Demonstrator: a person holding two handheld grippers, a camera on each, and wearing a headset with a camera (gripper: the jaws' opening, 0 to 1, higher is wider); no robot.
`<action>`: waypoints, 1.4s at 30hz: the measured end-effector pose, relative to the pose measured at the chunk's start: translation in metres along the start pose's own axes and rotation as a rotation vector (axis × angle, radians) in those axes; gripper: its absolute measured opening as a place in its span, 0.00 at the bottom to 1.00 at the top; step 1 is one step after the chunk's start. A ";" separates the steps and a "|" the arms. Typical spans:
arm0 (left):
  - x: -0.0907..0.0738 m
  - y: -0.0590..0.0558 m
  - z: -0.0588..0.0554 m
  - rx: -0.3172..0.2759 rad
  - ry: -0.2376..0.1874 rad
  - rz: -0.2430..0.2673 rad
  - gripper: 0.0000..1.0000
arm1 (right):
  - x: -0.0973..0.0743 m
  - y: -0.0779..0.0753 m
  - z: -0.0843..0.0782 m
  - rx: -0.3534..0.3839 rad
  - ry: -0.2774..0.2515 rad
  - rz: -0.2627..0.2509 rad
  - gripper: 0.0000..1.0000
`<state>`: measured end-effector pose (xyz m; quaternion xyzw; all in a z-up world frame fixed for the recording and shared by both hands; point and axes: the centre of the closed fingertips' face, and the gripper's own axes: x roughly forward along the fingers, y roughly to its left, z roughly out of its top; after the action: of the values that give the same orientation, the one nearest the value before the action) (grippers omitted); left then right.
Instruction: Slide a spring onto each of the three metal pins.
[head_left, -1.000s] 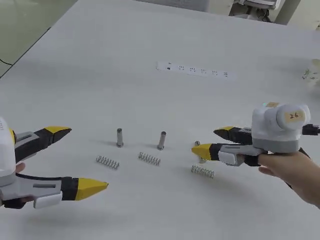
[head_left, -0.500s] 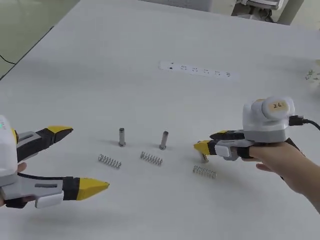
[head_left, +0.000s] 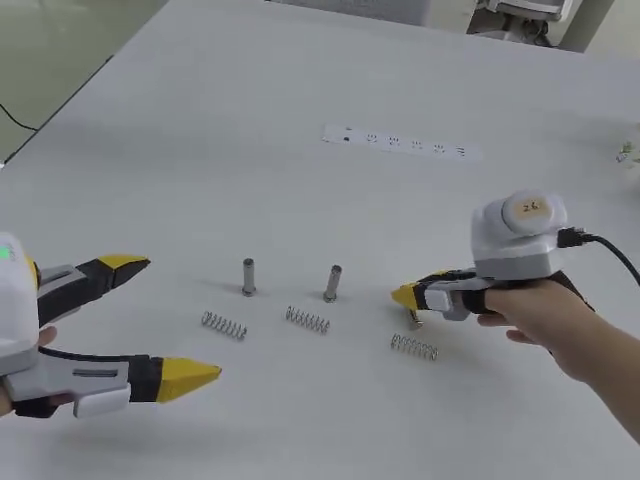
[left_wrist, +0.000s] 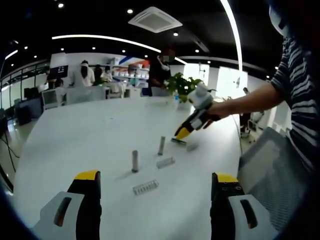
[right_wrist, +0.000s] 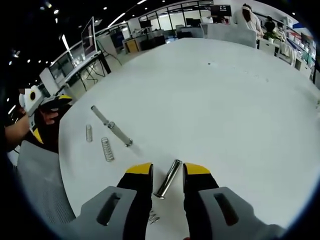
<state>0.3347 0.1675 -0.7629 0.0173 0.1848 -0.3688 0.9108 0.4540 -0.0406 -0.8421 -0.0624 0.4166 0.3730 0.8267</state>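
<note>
The third short grey metal pin (right_wrist: 167, 179) stands between the yellow tips of the right gripper (right_wrist: 166, 170) at the lower centre of the right gripper view. The jaws are drawn close on either side of it, with a sliver of white showing between the pin and each tip, so they flank it without pinching it. In the head view this gripper (head_left: 412, 292) sits right of centre with a person's hand (head_left: 545, 315) around it. The pin (head_left: 413, 317) peeks out just under its tips, and a coiled steel spring (head_left: 413, 347) lies just below.

Toward the middle of that view two more grey pins, one on the left (head_left: 248, 277) and one at centre (head_left: 333, 283), stand upright and well apart. A second spring (head_left: 223, 325) and a third spring (head_left: 307, 320) lie flat just below them, touching neither.

The left gripper (head_left: 165, 320) is at the lower left, its black, yellow-tipped jaws spread wide and holding nothing.

Everything rests on a white surface (head_left: 200, 150). A white power strip (head_left: 395, 145) lies toward the upper centre, its markings too small to read.
</note>
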 end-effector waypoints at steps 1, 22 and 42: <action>0.000 0.000 0.000 0.001 0.001 -0.001 0.88 | 0.001 0.000 0.000 0.004 0.000 -0.002 0.21; -0.002 0.003 -0.003 -0.012 0.002 0.006 0.87 | 0.013 -0.008 -0.007 0.055 0.053 -0.061 0.08; -0.001 -0.002 -0.007 -0.019 0.008 -0.007 0.86 | 0.010 -0.008 -0.010 -0.013 0.079 -0.090 0.05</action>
<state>0.3304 0.1676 -0.7685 0.0097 0.1917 -0.3701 0.9089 0.4573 -0.0447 -0.8576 -0.1013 0.4431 0.3352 0.8252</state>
